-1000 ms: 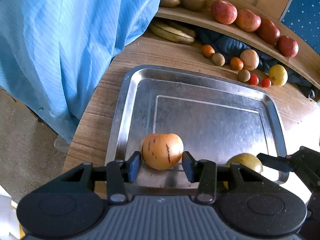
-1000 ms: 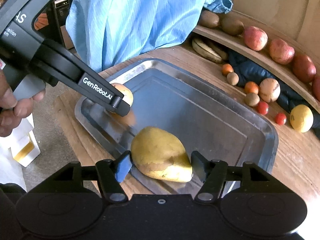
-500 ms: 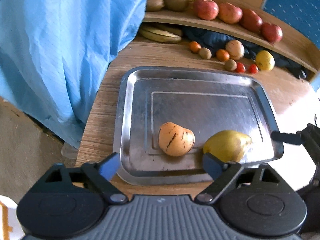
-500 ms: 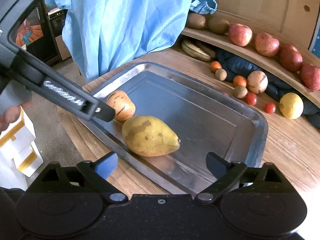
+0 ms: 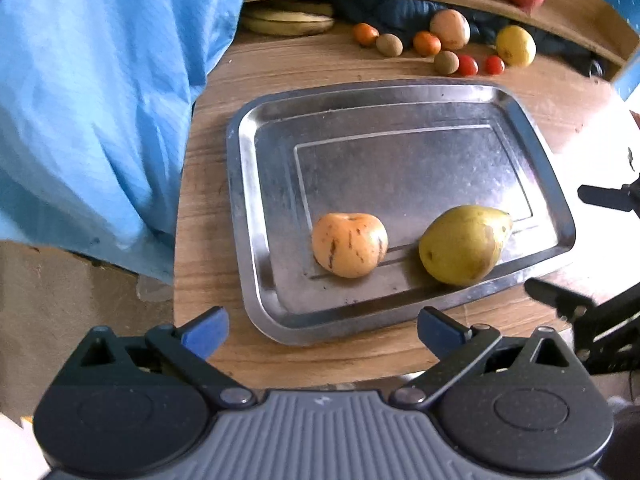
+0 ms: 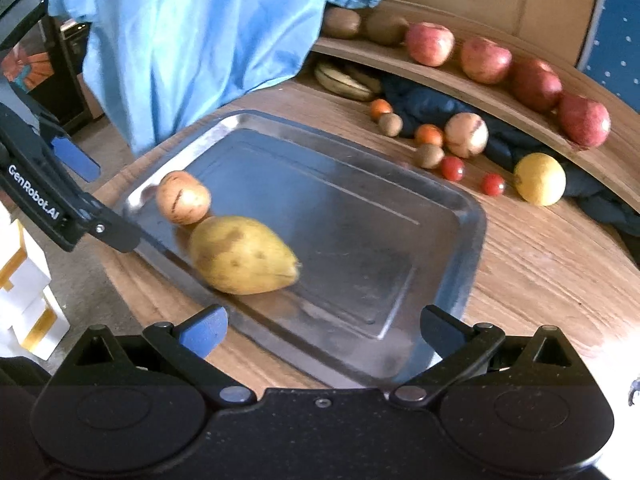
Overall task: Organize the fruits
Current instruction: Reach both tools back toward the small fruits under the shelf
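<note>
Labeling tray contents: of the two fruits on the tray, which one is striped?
The round orange fruit, left of the pear in the left wrist view. It has dark streaks; the pear is plain yellow-green and pointed.

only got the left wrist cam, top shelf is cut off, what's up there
Observer: Two kiwis sit left of the red apples on the shelf.
Operator: my own gripper, seen from outside?
Observer: The left gripper hangs open beside the tray, off the striped orange fruit.
Operator: right gripper holding the pear?
Observer: No, the right gripper is open and empty, back from the pear.
</note>
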{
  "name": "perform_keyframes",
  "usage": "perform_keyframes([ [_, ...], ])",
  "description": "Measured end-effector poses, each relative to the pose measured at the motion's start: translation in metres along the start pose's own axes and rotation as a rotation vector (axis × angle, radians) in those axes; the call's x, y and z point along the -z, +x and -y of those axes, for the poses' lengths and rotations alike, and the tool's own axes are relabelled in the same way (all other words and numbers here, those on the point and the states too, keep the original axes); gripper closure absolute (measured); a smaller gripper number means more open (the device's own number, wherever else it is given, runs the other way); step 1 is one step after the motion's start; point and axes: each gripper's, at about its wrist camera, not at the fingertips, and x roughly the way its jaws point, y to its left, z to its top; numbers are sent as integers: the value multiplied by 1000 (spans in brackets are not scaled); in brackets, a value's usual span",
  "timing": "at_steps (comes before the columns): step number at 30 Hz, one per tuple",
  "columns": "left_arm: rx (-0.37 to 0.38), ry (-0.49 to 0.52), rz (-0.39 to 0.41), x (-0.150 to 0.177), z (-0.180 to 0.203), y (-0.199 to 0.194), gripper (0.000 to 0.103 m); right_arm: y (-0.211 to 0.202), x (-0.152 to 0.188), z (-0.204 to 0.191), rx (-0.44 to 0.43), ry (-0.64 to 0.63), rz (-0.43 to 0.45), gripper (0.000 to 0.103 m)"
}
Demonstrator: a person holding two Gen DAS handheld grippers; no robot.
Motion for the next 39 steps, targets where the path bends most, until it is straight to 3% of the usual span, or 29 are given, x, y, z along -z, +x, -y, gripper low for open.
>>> perform_keyframes([
  [12,-34,66,6,-41,-5,-1,1,5,-19,21,65,67,32,1],
  [22,-11,90,29,-74,-14,7,1,19,-42,27,108,101,42,1],
  [28,43,73,89,-100,-26,13,1,30,-55,30,139,131,43,1],
  [39,120,66,141,-144,-14,36,1,49,-72,31,179,159,42,1],
])
